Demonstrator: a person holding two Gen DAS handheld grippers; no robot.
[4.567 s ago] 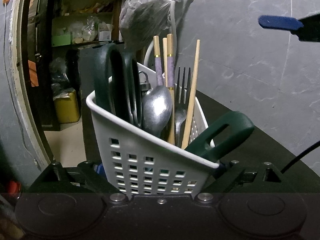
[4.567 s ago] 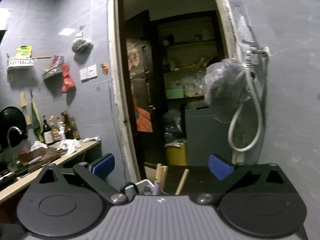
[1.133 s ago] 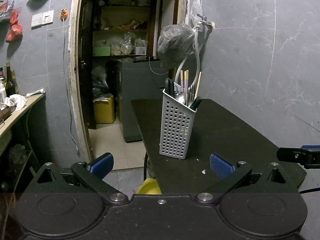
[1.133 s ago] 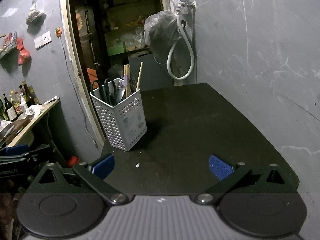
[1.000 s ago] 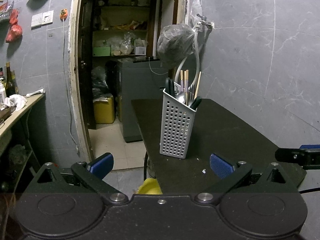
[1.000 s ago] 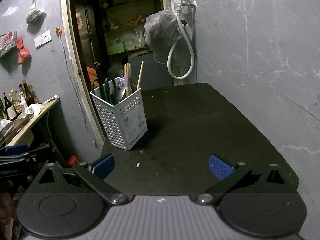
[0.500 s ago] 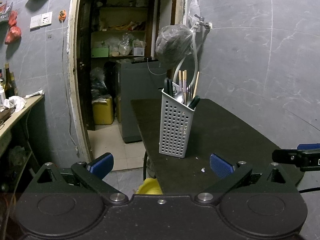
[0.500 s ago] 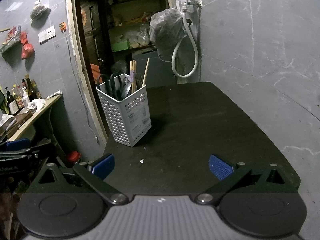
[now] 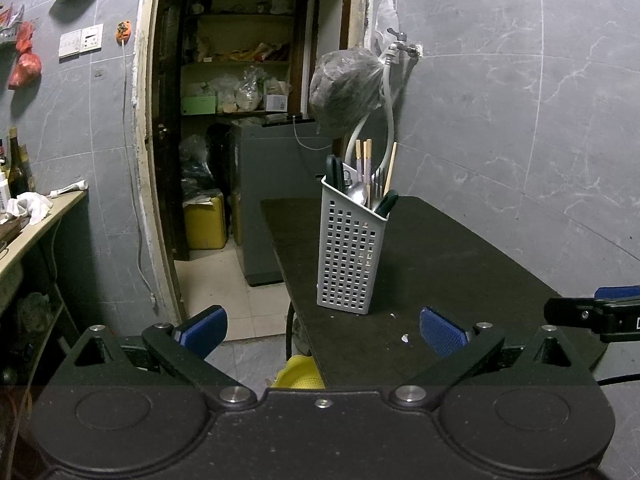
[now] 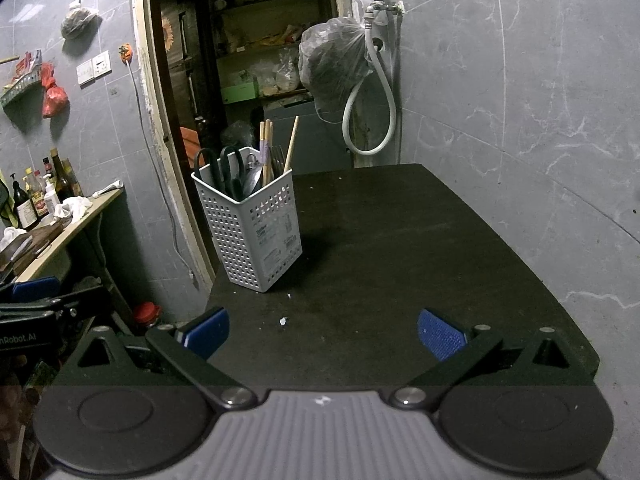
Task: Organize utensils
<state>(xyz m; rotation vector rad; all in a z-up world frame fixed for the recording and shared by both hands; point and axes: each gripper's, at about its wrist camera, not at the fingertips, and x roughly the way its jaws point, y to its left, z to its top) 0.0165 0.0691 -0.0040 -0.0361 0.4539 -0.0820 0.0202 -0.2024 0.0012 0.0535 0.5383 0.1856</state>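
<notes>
Black table [image 10: 400, 240], utensil basket [image 10: 256, 232] well ahead of right gripper [image 10: 322, 332]

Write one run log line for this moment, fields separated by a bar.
left tongs: open, empty | right tongs: open, empty | utensil basket: upright on black table, holds scissors, chopsticks, spoon

A: The utensil basket [image 9: 351, 254] is showing pale grey with a grid of square holes; the table [image 10: 400, 240] is looking matte black.

B: The scissors [image 10: 224, 170] are showing dark green handles, the chopsticks [image 9: 362, 160] tan with lilac bands.
</notes>
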